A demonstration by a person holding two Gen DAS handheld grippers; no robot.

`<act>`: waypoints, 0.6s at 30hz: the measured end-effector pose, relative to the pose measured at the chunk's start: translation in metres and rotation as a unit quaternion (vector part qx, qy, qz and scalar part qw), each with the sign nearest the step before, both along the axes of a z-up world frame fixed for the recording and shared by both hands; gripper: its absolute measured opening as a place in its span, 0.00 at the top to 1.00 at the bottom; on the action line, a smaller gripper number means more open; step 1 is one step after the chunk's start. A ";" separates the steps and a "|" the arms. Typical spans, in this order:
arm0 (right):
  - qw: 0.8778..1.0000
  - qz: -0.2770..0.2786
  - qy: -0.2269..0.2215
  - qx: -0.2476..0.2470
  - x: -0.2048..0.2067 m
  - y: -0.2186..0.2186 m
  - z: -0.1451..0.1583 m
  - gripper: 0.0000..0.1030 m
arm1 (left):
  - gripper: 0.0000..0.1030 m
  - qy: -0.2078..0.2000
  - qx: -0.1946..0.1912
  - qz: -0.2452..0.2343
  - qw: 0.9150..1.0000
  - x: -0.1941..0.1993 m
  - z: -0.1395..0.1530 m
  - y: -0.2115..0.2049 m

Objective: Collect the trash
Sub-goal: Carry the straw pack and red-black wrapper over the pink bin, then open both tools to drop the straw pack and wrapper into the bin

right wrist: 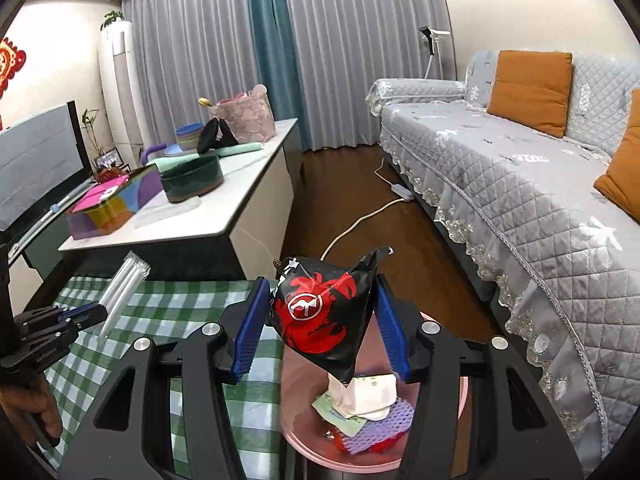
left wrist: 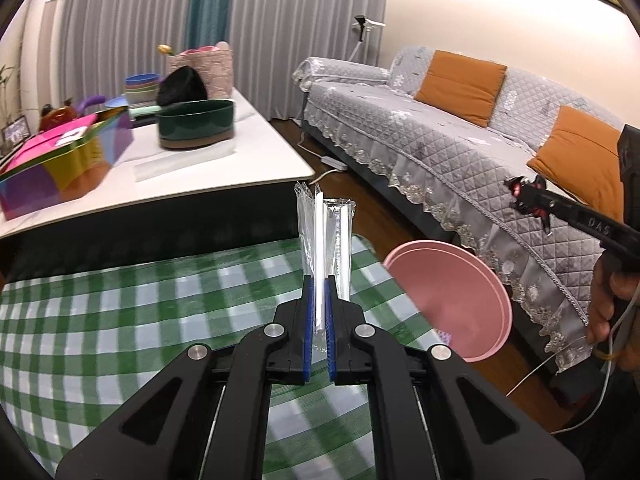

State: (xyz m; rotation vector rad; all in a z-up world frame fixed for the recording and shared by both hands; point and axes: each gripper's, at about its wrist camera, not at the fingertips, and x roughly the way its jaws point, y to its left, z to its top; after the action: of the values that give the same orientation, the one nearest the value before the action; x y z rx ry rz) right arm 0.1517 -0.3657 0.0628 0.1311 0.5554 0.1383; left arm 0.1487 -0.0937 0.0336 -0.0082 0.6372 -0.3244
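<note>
My left gripper (left wrist: 319, 292) is shut on clear-wrapped white straws (left wrist: 326, 236), which stand upright between its blue pads over the green checked tablecloth (left wrist: 120, 320). To its right the pink bin (left wrist: 452, 300) stands by the table's edge. In the right wrist view my right gripper (right wrist: 322, 284) is shut on a crumpled black and red snack bag (right wrist: 320, 316), which hangs above the pink bin (right wrist: 320, 454). White paper (right wrist: 368, 396) and purple mesh (right wrist: 384, 424) lie inside the bin. The left gripper (right wrist: 96, 312) with the straws (right wrist: 124, 284) shows at the left there.
A white low table (left wrist: 224, 168) behind the cloth carries a colourful box (left wrist: 60, 160) and a dark green bowl (left wrist: 196, 124). A grey quilted sofa (right wrist: 520, 200) with orange cushions runs along the right. A power strip (right wrist: 402, 192) and cable lie on the wooden floor.
</note>
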 end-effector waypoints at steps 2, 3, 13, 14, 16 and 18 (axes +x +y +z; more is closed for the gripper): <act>1.000 -0.005 0.007 -0.002 0.003 -0.003 -0.005 0.48 | 0.95 -0.001 -0.005 -0.006 1.000 0.005 -0.002 -0.008; 1.000 -0.009 0.011 -0.003 0.004 -0.005 -0.007 0.48 | 0.95 0.001 -0.009 -0.010 1.000 0.008 -0.003 -0.011; 0.998 -0.044 0.045 -0.013 0.015 -0.027 -0.028 0.48 | 0.95 0.005 -0.027 -0.063 0.998 0.038 -0.012 -0.065; 0.998 -0.049 0.048 -0.013 0.015 -0.030 -0.029 0.48 | 0.95 0.006 -0.029 -0.069 0.997 0.042 -0.013 -0.071; 0.997 -0.059 0.053 -0.007 0.016 -0.037 -0.032 0.48 | 0.95 0.009 -0.027 -0.079 0.996 0.048 -0.016 -0.083; 0.996 -0.066 0.058 -0.001 0.018 -0.044 -0.035 0.48 | 0.95 0.009 -0.027 -0.090 0.996 0.054 -0.019 -0.097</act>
State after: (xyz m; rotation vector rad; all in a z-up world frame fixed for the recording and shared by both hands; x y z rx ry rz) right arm 0.1694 -0.4096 0.0279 0.1748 0.6609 0.0009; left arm 0.2027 -0.1903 0.0142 -0.0056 0.6473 -0.5167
